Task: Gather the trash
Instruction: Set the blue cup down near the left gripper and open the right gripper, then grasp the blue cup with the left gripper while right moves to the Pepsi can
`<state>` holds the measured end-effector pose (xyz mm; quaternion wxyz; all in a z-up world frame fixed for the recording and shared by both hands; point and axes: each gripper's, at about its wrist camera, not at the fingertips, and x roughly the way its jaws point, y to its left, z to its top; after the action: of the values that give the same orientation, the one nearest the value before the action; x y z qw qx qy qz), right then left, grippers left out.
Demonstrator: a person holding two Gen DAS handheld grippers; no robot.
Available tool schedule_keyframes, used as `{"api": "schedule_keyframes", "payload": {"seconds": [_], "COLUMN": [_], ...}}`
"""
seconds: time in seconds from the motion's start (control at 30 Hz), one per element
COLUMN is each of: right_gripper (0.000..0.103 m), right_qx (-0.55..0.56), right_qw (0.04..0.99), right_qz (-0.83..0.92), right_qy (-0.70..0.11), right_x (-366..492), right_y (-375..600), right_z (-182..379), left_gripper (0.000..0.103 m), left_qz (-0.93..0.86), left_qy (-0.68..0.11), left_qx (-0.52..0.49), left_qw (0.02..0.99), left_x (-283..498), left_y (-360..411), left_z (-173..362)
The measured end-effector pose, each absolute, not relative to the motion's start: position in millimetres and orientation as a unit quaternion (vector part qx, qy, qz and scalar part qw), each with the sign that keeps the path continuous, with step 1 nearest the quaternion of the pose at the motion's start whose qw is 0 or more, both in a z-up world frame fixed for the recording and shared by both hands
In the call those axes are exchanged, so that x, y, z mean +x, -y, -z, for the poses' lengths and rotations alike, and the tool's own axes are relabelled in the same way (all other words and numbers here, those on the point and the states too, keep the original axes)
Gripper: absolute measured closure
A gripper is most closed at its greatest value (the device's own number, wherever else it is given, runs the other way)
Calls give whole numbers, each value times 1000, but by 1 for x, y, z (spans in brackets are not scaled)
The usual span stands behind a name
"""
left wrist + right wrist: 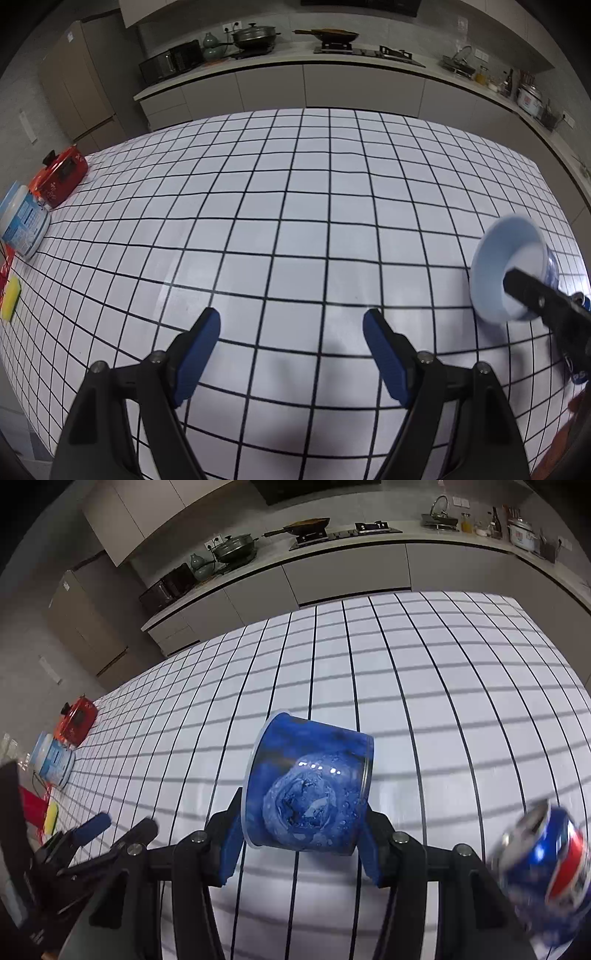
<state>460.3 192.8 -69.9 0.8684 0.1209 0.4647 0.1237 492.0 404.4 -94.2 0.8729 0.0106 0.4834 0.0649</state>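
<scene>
My right gripper (301, 843) is shut on a blue patterned cup (308, 786), held on its side above the checked table (406, 686). In the left wrist view the same cup (502, 266) shows its pale inside at the far right, with a right finger (535, 295) across it. A blue Pepsi can (546, 878) is blurred at the lower right, beside the right gripper. My left gripper (291, 350) is open and empty above the table; it also shows in the right wrist view (110, 830) at the lower left.
At the table's left edge stand a red box (61, 177), a white and blue tub (24, 221) and a yellow sponge (10, 302). A kitchen counter (295, 59) with pans runs behind the table.
</scene>
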Motion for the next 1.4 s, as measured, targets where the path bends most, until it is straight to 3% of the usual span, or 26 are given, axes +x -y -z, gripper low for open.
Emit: {"api": "schedule_keyframes", "payload": {"seconds": [0.03,0.1,0.17,0.3,0.6,0.9,1.13,1.4], "right_gripper": [47,33,26,22,22,22,22,22], "right_qx": [121,110,92,69,98,80,106,117], "right_qw": [868,864,868,882,883,894,907,913], "right_qz": [-124,-130,-133,-138,-167,-171,-132,-94], "right_qy": [-466,-473,-469,-445,-428,-407,-387,-380], "right_x": [452,437,426,411,420,408,398,391], "right_y": [-193,-197,-199,-193,-161,-109,-31,12], "right_z": [70,69,67,56,46,30,21,27], "left_gripper": [22,22,22,22,22,22,19,18], "left_qz": [-61,-53,-46,-39,-15,3,16,36], "left_qy": [-485,-489,-492,-498,-519,-503,-470,-482], "left_qx": [12,11,14,16,-24,-57,-39,-3], "left_qw": [872,870,869,866,855,862,882,875], "left_x": [489,484,477,466,431,416,435,479], "left_y": [-402,-400,-396,-391,-384,-328,-278,-264], "left_z": [95,96,98,100,97,79,64,87]}}
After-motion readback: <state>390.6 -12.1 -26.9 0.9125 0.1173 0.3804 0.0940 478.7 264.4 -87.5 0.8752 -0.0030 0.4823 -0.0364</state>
